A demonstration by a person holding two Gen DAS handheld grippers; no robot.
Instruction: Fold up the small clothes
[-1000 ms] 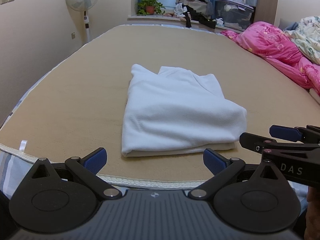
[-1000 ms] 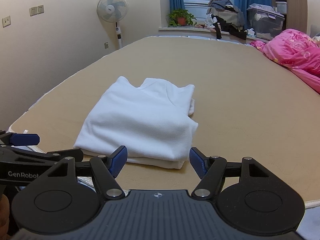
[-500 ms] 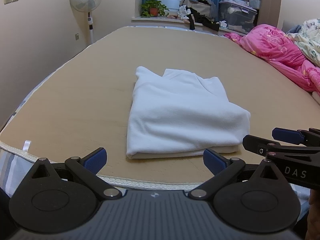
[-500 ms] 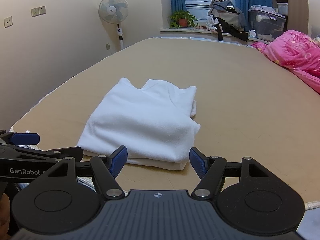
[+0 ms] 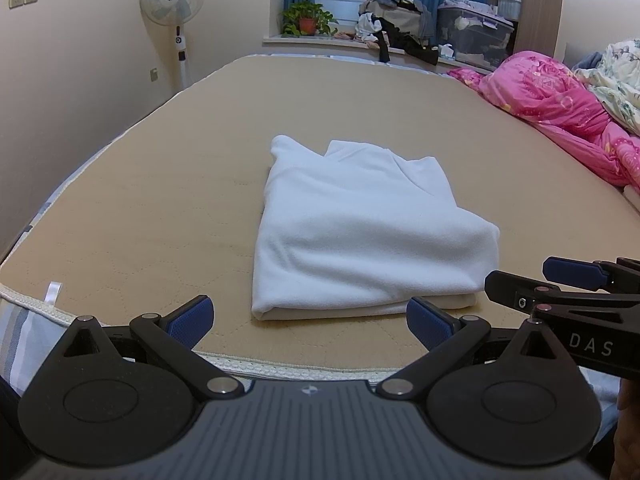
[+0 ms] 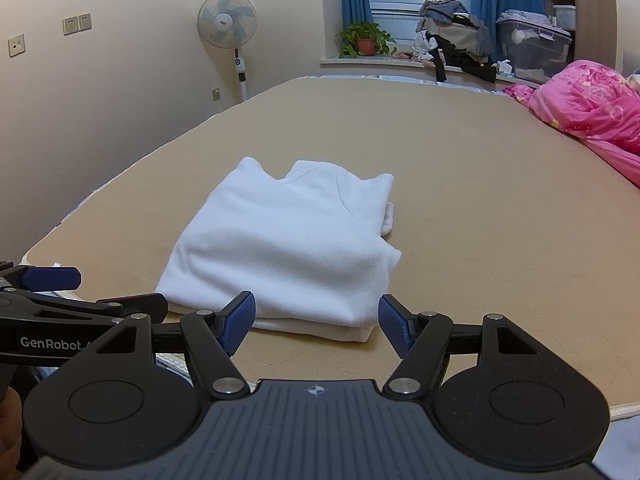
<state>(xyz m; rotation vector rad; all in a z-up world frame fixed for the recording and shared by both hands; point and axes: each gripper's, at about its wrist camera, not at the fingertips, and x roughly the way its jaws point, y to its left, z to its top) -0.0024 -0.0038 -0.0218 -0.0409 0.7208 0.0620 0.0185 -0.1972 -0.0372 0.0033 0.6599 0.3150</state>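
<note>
Seemingly finished: the white garment (image 5: 360, 232) lies folded into a compact, roughly rectangular bundle, so the folding looks done as far as these views show.
Left to do: at most a small tidy of the 3 o'clock edge, where a lower layer peeks out in the right wrist view; that is a judgement only.
Garment look: soft, fleecy white fabric in several stacked layers, with a rounded fold along the near edge and the collar notch at 12 o'clock.
Garment place: flat on the tan mattress (image 5: 160, 200), near its 6 o'clock edge, just ahead of both tools and touching neither.
Left gripper (image 5: 310, 314): fingers spread wide, holding nothing, hovering at the mattress edge.
Right gripper (image 6: 316, 322): fingers spread as well, empty, short of the bundle's near edge.
Off to 2 o'clock: a pink quilt (image 5: 560, 104), well apart from the garment.
</note>
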